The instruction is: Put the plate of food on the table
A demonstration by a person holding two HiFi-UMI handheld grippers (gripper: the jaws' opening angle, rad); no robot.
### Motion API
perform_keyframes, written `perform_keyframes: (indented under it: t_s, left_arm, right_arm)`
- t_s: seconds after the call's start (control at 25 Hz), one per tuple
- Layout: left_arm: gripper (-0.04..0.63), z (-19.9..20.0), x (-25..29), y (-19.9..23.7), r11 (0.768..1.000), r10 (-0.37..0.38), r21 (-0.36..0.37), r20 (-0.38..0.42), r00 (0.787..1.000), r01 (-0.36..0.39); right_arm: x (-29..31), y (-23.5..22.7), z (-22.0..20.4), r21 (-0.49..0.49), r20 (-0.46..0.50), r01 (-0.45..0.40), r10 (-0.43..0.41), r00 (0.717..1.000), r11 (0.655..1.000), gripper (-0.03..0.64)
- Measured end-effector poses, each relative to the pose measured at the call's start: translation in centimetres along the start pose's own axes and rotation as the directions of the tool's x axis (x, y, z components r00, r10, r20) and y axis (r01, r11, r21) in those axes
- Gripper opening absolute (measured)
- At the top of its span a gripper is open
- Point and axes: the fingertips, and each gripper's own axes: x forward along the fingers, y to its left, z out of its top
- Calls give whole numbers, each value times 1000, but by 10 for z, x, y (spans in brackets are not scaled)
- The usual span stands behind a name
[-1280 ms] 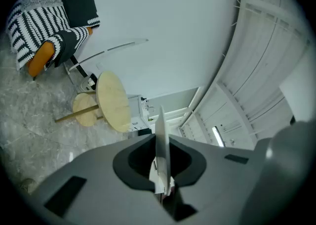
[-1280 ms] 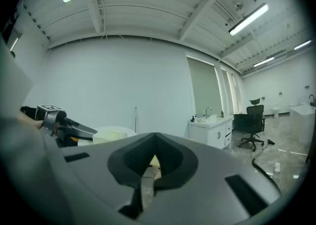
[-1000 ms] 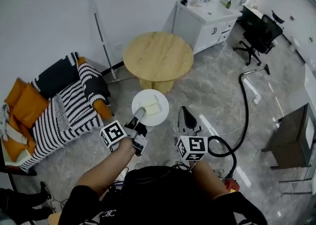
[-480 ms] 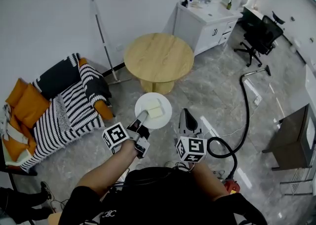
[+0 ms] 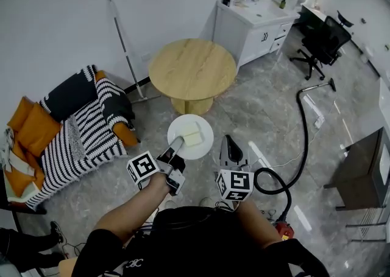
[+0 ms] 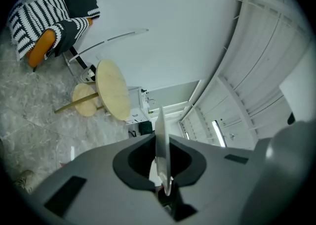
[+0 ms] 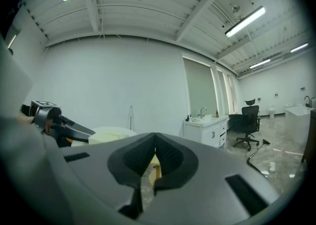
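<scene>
A white plate (image 5: 190,136) with pale yellow food slices (image 5: 191,135) hangs over the grey floor, short of the round wooden table (image 5: 192,69). My left gripper (image 5: 177,143) is shut on the plate's near rim. In the left gripper view the plate (image 6: 161,140) stands edge-on between the jaws, with the table (image 6: 112,90) ahead at the left. My right gripper (image 5: 228,142) is beside the plate on its right, shut and holding nothing. In the right gripper view its jaws meet, with the plate (image 7: 111,133) at the left.
A sofa with a striped blanket and orange cushions (image 5: 73,120) stands at the left. A pole (image 5: 125,50) leans on the wall behind the table. A white sink cabinet (image 5: 256,23), an office chair (image 5: 320,41) and a vacuum hose (image 5: 300,148) lie to the right.
The left gripper and the plate have shifted slightly right and nearer in the view. The right gripper has barely moved.
</scene>
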Motion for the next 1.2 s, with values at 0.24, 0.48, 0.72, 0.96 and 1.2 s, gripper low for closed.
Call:
perform_keyframes:
  t_s: [0.24,0.48,0.72,0.96,1.2]
  left_arm:
    - [26,-21,29,-3,1000,9,8,5,1000,-9]
    - [28,-35,56,-6,1000,2,-9,21,1000,-1]
    - [26,-26,76,-5,999,-6,-45,50,999,8]
    - [27,-27,94,-4,999,-16,-41,38,999,18]
    - [26,-9,119,8,999,-19,-46,13,1000,20]
  right_arm:
    - [0,-37,-3,13,-4,-19,19,1000,1000,8]
    - [1,-74,-4,17,-2,-36,36,999,999,8]
    - [6,-86,2,20,8,-50,50,999,999,8]
    - [11,-103,-4,26,1,-33,33,999,999,8]
    - [41,-107,0,13,19,-12,11,1000,1000,8]
